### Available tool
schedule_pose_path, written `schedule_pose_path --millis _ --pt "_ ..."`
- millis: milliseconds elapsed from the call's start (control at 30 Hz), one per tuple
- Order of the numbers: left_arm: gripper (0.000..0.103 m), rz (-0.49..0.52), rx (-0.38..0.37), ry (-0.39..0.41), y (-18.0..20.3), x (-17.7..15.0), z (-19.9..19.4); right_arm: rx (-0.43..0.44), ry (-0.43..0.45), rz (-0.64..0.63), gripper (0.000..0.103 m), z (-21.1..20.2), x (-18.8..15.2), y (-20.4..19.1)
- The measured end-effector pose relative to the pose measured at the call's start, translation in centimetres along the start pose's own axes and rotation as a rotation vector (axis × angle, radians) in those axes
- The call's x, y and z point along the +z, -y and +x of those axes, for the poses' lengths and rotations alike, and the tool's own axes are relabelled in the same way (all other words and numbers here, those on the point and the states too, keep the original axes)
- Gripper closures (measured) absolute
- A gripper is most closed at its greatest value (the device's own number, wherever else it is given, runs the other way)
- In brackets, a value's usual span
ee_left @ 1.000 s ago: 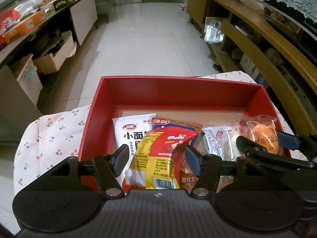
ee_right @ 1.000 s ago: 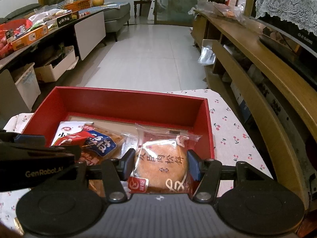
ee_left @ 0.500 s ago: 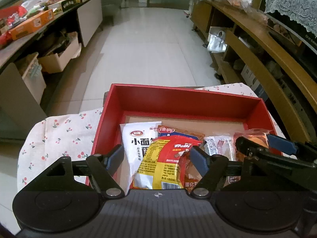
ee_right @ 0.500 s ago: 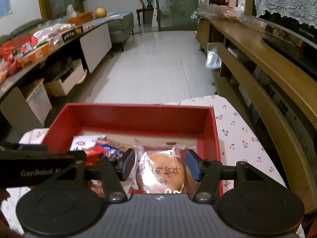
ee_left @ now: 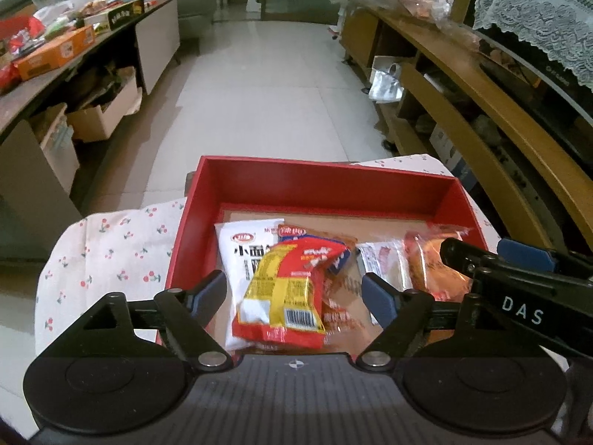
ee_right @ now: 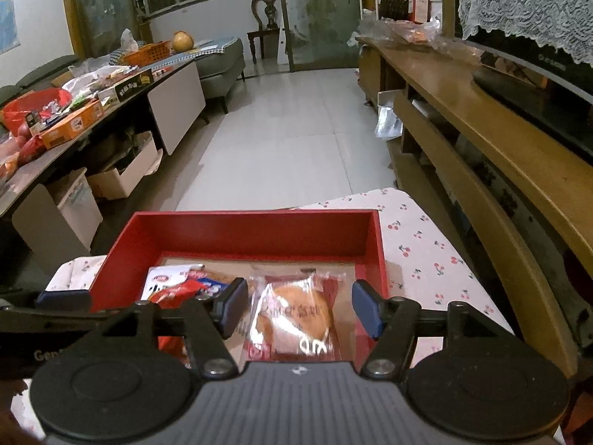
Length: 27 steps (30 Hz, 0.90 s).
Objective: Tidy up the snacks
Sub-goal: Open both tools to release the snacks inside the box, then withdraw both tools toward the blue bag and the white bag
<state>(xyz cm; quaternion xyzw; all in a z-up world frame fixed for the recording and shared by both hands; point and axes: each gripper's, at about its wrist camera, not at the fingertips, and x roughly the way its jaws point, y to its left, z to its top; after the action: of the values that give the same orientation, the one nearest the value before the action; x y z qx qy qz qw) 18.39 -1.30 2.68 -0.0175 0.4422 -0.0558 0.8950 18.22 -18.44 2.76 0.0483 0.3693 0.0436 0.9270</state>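
Left gripper, fingers spread, frames a glossy red-and-yellow snack bag at lower centre, overlapping a white packet. Right gripper, also spread, frames a clear-wrapped round pastry. All lie in the rigid red box on cherry-print cloth.

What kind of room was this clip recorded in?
Most likely a home living room: a grey sofa and wooden chair at the far end, a long wooden TV cabinet on the right, and a cluttered side table on the left, with tiled floor between.
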Motion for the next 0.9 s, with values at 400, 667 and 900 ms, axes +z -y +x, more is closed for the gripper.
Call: schedule_pose_path --millis 400,667,900 --pt "0.017 -0.057 -0.015 -0.039 -2.1 -3.0 -2.1 0.019 -0.042 0.006 0.033 -4.4 -3.2 -0.2" --pt "0.017 -0.085 -0.034 -0.131 -2.5 -5.8 -1.2 0.063 -0.102 -0.051 0.033 -5.6 -5.4 -1.7" --pt "0.017 -0.102 0.013 -0.195 -2.2 -6.7 1.2 0.052 -0.161 -0.051 0.032 -4.4 -6.3 -0.9"
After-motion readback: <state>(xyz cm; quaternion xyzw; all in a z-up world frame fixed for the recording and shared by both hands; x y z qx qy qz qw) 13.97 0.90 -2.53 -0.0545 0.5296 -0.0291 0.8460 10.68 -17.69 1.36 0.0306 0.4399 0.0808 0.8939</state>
